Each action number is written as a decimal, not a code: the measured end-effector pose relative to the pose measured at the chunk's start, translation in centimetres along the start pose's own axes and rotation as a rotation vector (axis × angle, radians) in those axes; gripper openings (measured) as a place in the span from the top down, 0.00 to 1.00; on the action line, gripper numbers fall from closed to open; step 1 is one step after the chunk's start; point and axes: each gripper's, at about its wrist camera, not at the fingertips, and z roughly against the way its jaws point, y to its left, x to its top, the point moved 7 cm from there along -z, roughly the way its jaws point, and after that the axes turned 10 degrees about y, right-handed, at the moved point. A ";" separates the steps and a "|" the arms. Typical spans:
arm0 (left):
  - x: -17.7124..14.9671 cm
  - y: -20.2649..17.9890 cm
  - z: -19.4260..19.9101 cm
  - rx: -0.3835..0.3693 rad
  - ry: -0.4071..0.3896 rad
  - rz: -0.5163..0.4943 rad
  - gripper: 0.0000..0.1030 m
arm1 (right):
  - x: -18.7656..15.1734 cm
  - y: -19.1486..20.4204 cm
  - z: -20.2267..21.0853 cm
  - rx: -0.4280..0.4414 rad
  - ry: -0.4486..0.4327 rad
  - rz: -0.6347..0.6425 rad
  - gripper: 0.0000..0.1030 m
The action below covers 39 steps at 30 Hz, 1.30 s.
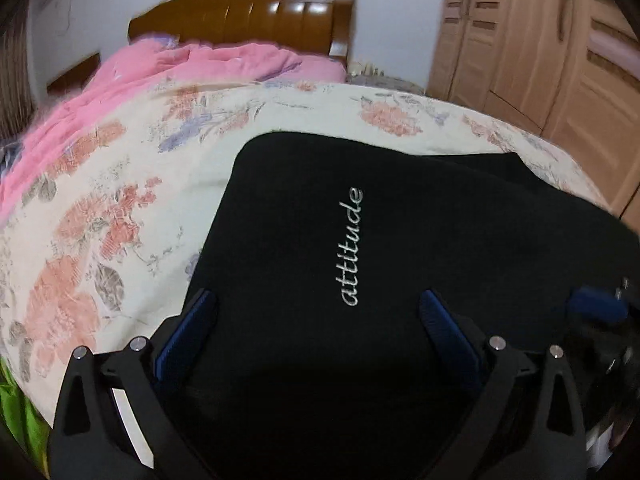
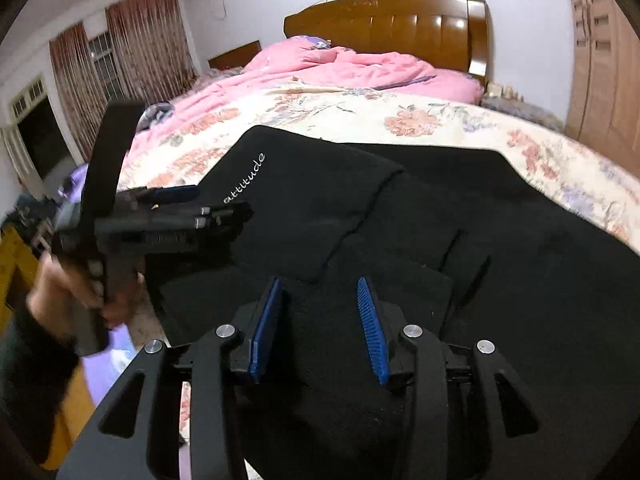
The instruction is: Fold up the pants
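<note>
My left gripper (image 1: 318,300): matte black frame, two blue ribbed pads (image 1: 448,328), four round silver screw heads (image 1: 497,343) on the finger links, triangular cut-outs in the outer arms. Right gripper (image 2: 318,292) is the same build, with blue ridged pads and silver screws. Seen from the right wrist, the left unit shows a black arched bracket (image 2: 110,152) over its body; my left hand (image 2: 60,292) comes out of a dark sleeve (image 2: 28,356).

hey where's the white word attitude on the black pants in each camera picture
Left wrist view: the word runs vertically at the centre, on the pants.
Right wrist view: the word sits left of centre, slanted, just above the left gripper.
Shared landmark: the wooden headboard.
</note>
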 end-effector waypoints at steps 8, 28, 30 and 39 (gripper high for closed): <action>7.1 -1.8 6.0 -0.235 -0.086 0.045 0.02 | 0.1 0.1 0.2 -0.005 -0.011 -0.008 0.62; 9.8 0.8 -0.8 -0.056 0.008 0.038 0.02 | 5.3 -1.0 1.0 -0.020 0.011 -0.015 0.39; 9.1 1.2 -2.3 -0.034 0.043 0.029 0.02 | 4.9 -1.6 -2.0 -0.069 0.110 -0.004 0.29; 8.2 2.6 -3.0 -0.004 0.021 0.099 0.02 | 3.8 -1.6 -2.4 -0.144 0.070 0.028 0.22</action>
